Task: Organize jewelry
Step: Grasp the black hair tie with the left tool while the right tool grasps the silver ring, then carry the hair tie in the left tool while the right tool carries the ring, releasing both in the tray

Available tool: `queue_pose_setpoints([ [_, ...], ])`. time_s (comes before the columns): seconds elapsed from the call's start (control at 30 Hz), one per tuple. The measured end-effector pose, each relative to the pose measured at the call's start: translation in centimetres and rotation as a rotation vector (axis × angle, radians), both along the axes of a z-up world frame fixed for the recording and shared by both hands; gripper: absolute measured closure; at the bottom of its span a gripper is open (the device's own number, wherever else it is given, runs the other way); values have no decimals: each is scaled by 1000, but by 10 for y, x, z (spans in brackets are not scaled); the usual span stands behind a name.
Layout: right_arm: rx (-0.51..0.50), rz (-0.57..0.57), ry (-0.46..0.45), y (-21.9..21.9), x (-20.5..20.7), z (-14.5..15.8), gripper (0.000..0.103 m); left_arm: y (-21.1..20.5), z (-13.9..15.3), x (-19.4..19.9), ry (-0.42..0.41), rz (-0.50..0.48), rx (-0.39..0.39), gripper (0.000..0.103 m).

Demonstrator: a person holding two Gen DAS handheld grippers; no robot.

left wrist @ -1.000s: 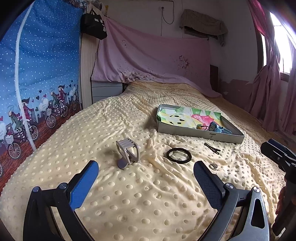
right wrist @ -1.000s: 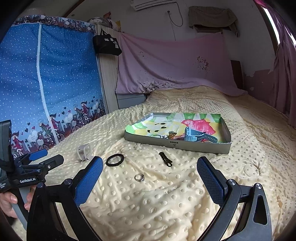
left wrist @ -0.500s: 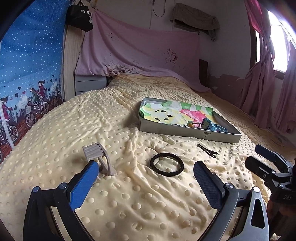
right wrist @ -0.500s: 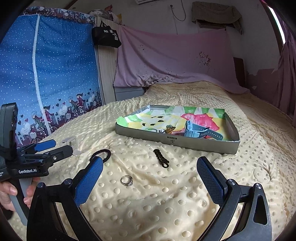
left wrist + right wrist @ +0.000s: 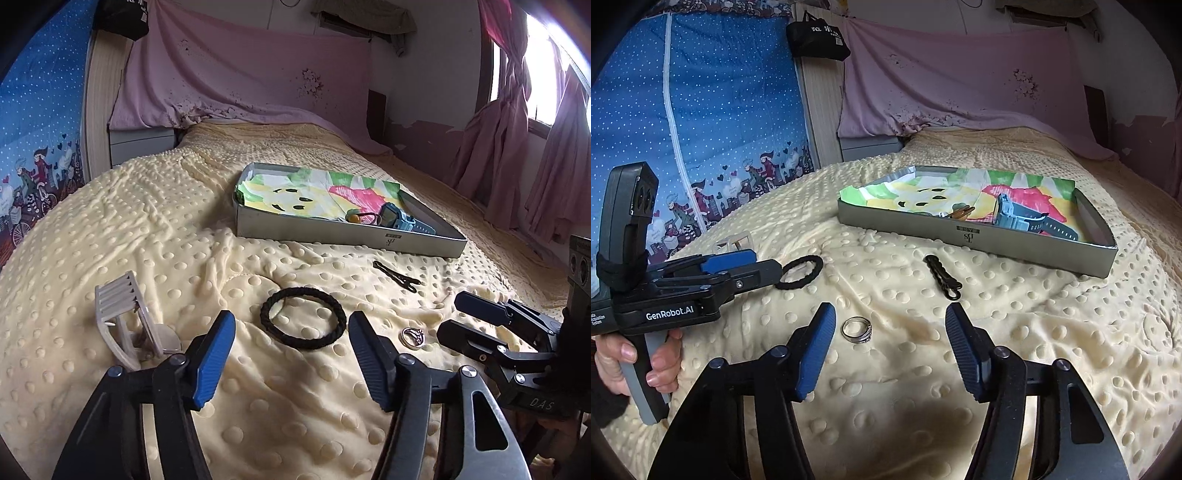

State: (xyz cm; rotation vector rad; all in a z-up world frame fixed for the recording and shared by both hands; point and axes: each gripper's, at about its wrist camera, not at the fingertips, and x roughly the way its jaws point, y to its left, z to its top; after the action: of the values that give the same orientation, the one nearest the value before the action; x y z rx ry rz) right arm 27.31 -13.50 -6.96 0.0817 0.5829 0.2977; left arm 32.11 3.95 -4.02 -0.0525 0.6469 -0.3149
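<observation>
A black hair tie lies on the yellow dotted blanket just ahead of my left gripper, roughly centred between its blue fingers. The jaws are closing and the pads are clear of the tie. In the right wrist view a silver ring lies between the fingers of my right gripper, nearer the left one. Those jaws are closing too, with no contact. A grey tray further back holds a blue watch and small pieces. A black hairpin lies in front of it, and a white claw clip stands at the left.
A person's hand holds the left gripper beside the hair tie. The right gripper is next to the ring. A blue wardrobe cover stands at the left and pink curtains hang at the right.
Both grippers came down and forward toward the blanket. Their jaws narrowed from wide open. The left one now faces the hair tie and the right one straddles the ring.
</observation>
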Motion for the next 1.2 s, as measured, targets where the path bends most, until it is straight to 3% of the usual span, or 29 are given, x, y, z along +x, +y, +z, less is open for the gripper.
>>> queue_pose_setpoints([
  [0.23,2,42,29,6,7,-8,58,0,-13,15,76,-21,-35,53],
  [0.5,-1,75,55,12,11,-15,64,4,-21,19,89,-33,-96,66],
  [0.83,-3,113,78,18,16,-19,75,3,-21,15,61,-52,-110,95],
  [1.2,0,123,62,18,12,-18,85,-4,-15,5,11,-76,-78,97],
])
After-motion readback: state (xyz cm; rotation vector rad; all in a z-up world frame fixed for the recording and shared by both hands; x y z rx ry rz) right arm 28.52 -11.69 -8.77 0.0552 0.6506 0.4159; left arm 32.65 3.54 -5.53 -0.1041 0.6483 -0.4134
